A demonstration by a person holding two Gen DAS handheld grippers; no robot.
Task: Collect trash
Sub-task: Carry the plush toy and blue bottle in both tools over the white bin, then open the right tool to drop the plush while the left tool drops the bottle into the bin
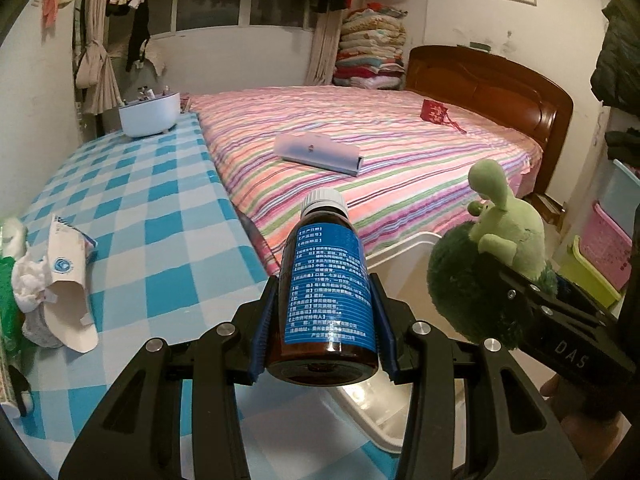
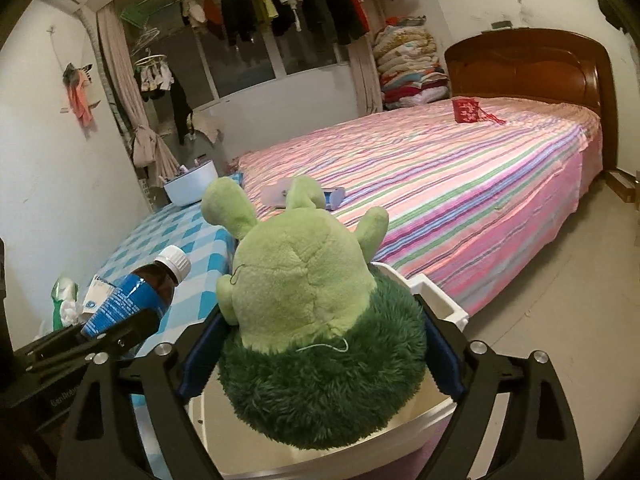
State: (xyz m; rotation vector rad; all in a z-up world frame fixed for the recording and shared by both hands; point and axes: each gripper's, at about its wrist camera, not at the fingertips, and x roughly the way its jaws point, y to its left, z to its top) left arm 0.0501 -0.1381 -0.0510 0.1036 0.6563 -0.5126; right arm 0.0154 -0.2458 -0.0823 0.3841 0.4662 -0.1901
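While the left tool [image 1: 324, 322] is clamped on a brown medicine bottle [image 1: 326, 292] with a blue label and white cap, its blue pads pressing the bottle's sides, the right tool [image 2: 320, 344] has a green plush toy [image 2: 316, 320] between its widely spread fingers; whether the pads press into the fur or only flank it cannot be told. Both items hang above a white bin [image 1: 404, 264] that stands below the tools, between the tabletop and the bed. To the left lies the tabletop [image 1: 140, 200] with its blue-and-white checked cloth, carrying crumpled white paper and a torn paper wrapper [image 1: 68, 280] near its left edge, beside something green that is partly cut off. Farther along the tabletop stands a white tub [image 1: 150, 114] holding small items. On the striped bed [image 1: 400, 148] lie a flat white case [image 1: 318, 152] and, nearer the wooden headboard [image 1: 492, 84], a small red pouch [image 1: 434, 112]. Folded quilts [image 1: 370, 48] are stacked in the far corner.
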